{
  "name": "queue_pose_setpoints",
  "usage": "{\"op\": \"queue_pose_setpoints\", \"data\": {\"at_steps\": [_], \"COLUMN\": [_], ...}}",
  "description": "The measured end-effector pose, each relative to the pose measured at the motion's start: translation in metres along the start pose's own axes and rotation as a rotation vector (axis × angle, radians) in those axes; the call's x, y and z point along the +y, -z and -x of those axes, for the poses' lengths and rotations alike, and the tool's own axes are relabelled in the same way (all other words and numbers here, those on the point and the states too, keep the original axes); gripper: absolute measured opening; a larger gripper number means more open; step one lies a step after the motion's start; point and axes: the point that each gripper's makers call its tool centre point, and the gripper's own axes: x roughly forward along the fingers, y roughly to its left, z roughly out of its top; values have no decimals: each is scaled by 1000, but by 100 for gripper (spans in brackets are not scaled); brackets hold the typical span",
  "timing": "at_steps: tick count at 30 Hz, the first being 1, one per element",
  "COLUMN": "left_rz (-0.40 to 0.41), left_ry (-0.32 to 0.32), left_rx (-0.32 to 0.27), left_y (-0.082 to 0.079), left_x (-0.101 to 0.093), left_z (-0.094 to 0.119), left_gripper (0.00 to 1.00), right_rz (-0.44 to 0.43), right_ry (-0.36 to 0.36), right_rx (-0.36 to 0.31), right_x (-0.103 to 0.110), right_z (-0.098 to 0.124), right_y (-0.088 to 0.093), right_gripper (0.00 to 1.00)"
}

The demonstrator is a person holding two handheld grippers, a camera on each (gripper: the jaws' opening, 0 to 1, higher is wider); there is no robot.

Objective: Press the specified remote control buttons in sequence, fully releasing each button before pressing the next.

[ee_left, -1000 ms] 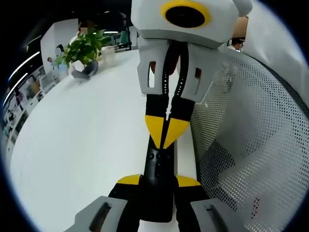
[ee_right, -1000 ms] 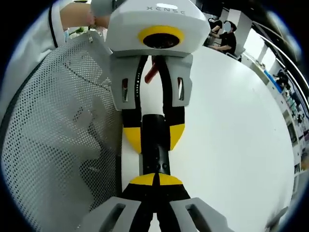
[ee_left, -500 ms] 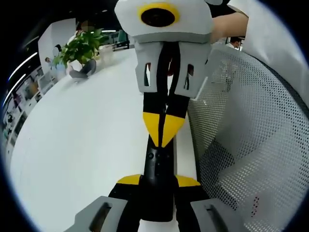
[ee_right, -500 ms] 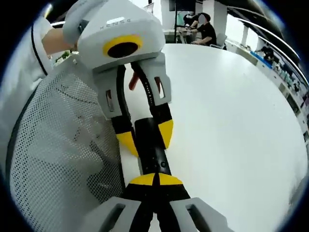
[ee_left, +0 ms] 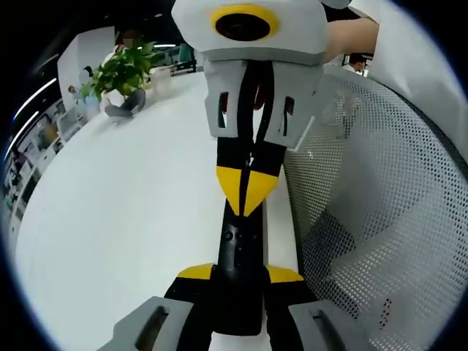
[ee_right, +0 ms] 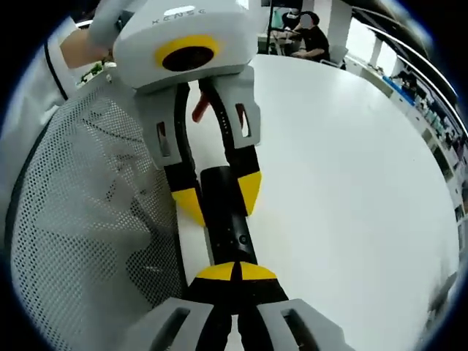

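Remote (ee_left: 240, 256) held above white table (ee_left: 117, 219), long axis running tongs to tongs. Left tongs (ee_left: 240, 274) pinching one end; right tongs (ee_right: 234, 272) pressed together, tips on remote's opposite end, likely pressing button.

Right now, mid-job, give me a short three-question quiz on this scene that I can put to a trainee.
1. True or false: the left gripper holds the remote between its jaws.
2. Pick one: the jaws of the right gripper are A) wide open, B) closed together, with the tips at the remote, C) clamped on a cup.
3. Short answer: in the left gripper view, what stands at the far end of the table?

Key: 1 true. 2 B. 3 a potted plant.
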Motion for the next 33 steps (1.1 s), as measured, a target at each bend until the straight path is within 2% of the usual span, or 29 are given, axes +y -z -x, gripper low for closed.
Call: {"op": "queue_pose_setpoints", "data": {"at_steps": [2, 5, 14, 18, 21, 24, 27, 29, 31, 33], "left_rz": [1, 2, 2, 6, 8, 9, 16, 26, 30, 32], "left_ry": [0, -1, -1, -2, -3, -4, -15, -23, -27, -29], "left_rx": [-1, 1, 5, 1, -4, -6, 4, 20, 25, 31], "left_y": [0, 0, 0, 0, 0, 0, -1, -1, -1, 0], "left_x": [0, 0, 0, 0, 0, 0, 0, 0, 0, 0], "left_z": [0, 0, 0, 0, 0, 0, 0, -1, -1, -1], "left_gripper": [25, 25, 25, 25, 25, 25, 25, 25, 25, 25], "right_rz": [-39, -50, -41, 1, 94, 226, 271, 262, 212, 83], "right_ry": [-18, -28, -2, 19, 33, 64, 101, 111, 118, 103], "right_rx": [-28, -41, -12, 13, 54, 67, 64, 61, 38, -27], "right_x": [0, 0, 0, 0, -2, -1, 0, 0, -2, -2], "right_z": [1, 2, 9, 8, 7, 4, 1, 1, 1, 2], "right_y": [-1, 0, 10, 10, 10, 8, 9, 9, 9, 8], "right_gripper": [0, 0, 0, 0, 0, 0, 0, 0, 0, 0]}}
